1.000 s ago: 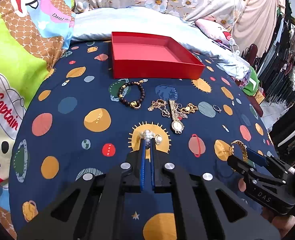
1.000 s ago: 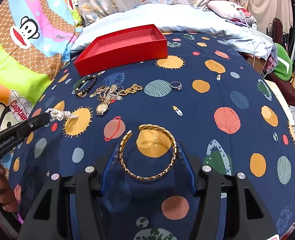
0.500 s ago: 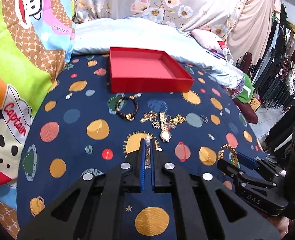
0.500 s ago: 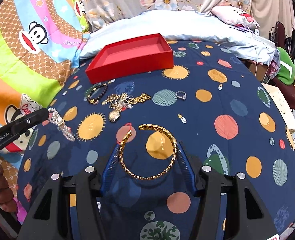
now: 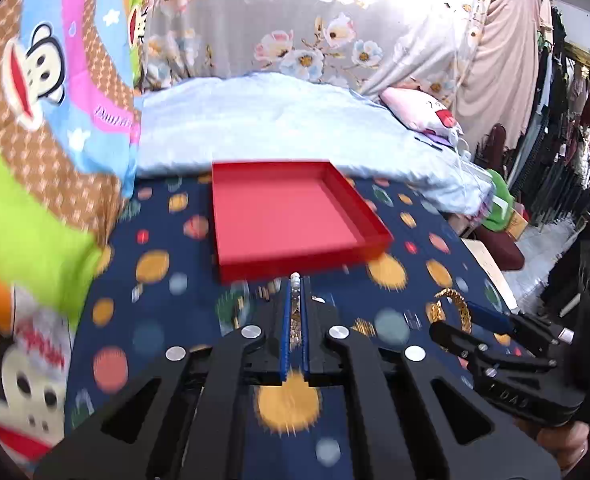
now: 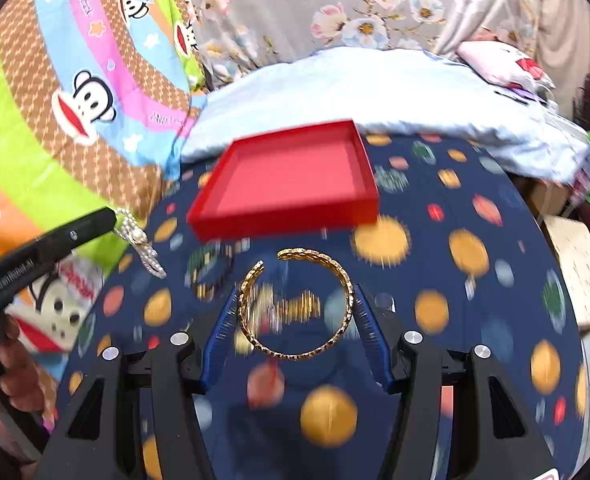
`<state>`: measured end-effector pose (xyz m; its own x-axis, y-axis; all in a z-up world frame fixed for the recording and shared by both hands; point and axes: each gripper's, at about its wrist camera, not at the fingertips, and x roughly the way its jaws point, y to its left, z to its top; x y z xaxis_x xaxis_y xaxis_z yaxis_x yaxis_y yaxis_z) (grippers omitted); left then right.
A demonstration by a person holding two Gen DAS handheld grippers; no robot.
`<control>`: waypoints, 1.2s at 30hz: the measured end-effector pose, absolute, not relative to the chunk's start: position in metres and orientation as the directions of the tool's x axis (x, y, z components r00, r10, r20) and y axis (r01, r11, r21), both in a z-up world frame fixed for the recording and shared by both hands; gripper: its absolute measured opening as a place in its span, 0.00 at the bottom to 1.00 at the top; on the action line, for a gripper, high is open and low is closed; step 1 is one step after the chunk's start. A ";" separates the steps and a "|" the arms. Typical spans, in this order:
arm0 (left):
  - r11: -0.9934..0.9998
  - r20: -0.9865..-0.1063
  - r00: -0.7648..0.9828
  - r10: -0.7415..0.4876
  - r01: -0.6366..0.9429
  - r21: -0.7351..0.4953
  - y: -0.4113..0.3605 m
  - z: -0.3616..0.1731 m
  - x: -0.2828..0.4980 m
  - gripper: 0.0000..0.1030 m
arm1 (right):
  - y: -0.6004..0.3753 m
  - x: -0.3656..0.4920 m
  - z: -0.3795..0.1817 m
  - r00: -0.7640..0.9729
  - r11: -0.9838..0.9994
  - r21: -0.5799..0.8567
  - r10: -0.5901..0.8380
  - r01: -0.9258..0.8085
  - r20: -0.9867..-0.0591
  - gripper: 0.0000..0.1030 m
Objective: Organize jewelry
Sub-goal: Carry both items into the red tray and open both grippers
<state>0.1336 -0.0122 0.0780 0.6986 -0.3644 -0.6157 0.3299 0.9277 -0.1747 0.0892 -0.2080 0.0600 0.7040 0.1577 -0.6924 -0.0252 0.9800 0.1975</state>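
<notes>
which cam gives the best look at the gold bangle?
Right wrist. The gold bangle sits centred, sharp, its whole open loop visible between the right gripper jaws. Left wrist shows only a small edge-on arc of it at the far right.

We see a navy bedsheet (image 5: 143, 336) with planets, a monkey cartoon blanket (image 6: 75, 96) (many colours), a light blue quilt (image 5: 271, 120), a floral curtain (image 6: 335, 12) and hanging clothes (image 5: 575, 152).
</notes>
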 end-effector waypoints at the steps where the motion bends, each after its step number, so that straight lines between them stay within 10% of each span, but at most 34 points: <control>1: 0.931 -0.614 0.704 -0.358 0.323 -0.172 -0.014 0.081 0.146 0.03 | -0.211 0.107 0.064 0.704 0.979 0.201 0.168 -0.036 -0.690 0.55; 27: 0.974 -0.734 0.647 -0.208 0.209 -0.092 -0.059 0.009 0.444 0.05 | -0.228 0.432 0.005 0.526 0.990 0.114 0.138 -0.077 -0.839 0.57; 31: 0.988 -0.730 0.668 -0.145 0.130 -0.078 -0.052 0.013 0.439 0.73 | -0.231 0.427 0.014 0.573 0.995 0.073 0.097 -0.065 -0.814 0.65; 36: 0.990 -0.678 0.722 -0.139 0.108 -0.087 -0.035 0.044 0.405 0.74 | -0.242 0.389 0.044 0.632 0.995 0.081 0.096 -0.053 -0.769 0.70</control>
